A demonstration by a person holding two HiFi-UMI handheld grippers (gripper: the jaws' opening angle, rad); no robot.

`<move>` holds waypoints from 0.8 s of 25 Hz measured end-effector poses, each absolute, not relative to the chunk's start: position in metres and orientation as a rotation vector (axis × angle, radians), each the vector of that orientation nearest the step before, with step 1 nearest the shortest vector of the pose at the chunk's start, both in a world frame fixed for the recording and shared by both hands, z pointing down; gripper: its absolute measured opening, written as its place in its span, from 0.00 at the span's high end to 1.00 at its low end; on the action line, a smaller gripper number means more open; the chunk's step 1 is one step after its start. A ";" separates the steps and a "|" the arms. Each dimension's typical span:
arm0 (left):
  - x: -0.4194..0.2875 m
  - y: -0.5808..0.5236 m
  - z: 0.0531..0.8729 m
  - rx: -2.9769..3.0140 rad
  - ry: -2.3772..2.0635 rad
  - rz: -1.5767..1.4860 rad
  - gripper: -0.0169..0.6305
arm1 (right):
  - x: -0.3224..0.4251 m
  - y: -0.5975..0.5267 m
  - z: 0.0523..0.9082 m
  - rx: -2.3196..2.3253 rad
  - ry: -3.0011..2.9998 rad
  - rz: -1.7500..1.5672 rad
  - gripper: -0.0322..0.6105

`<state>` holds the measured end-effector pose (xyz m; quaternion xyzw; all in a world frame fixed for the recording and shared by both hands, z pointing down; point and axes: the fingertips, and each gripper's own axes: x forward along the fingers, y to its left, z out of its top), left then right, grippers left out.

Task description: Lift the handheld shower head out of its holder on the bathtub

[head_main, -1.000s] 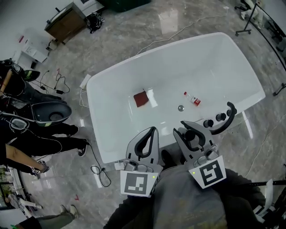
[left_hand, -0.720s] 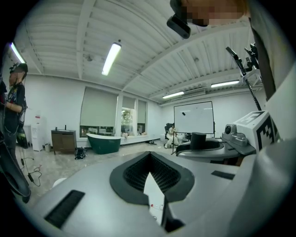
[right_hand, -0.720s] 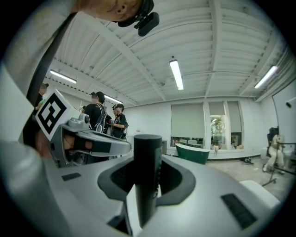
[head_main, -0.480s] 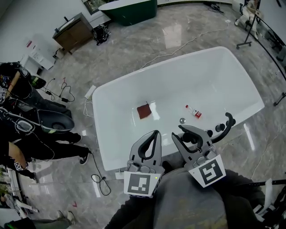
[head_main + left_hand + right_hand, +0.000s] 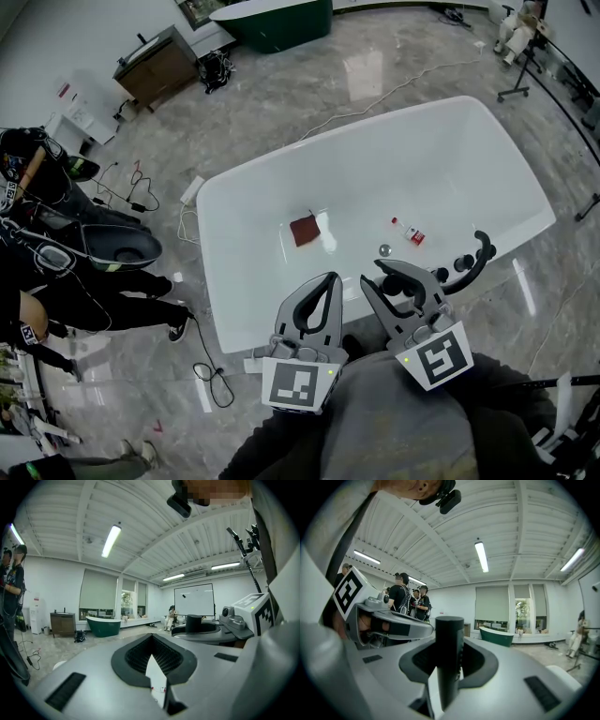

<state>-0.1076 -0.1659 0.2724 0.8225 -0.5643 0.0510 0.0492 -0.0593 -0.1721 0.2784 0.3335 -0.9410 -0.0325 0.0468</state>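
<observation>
The black handle of the handheld shower head [image 5: 403, 284] sits between the jaws of my right gripper [image 5: 398, 271], which is shut on it at the near right rim of the white bathtub [image 5: 217, 281]. In the right gripper view the handle [image 5: 449, 658] stands upright as a black cylinder, clamped between the grey jaws. A black curved faucet [image 5: 480, 255] and two black knobs [image 5: 461, 264] stand on the rim just right of it. My left gripper [image 5: 329, 278] hangs beside the right one over the near rim, shut and empty, its tips meeting [image 5: 152, 637].
Inside the tub lie a dark red cloth [image 5: 304, 229], a small bottle [image 5: 411, 232] and the drain [image 5: 383, 250]. People stand at the left [image 5: 37, 272], and cables [image 5: 211, 375] trail on the floor. A wooden cabinet [image 5: 155, 66] and a green tub [image 5: 272, 19] stand far off.
Both grippers have come up a little at the near rim, the right one still clamped on the black handle. The head view has shifted, showing more floor beyond the tub.
</observation>
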 end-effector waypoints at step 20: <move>-0.110 -0.133 0.275 2.603 -1.598 0.133 0.97 | -0.068 -0.150 0.265 1.157 -2.834 -0.174 0.78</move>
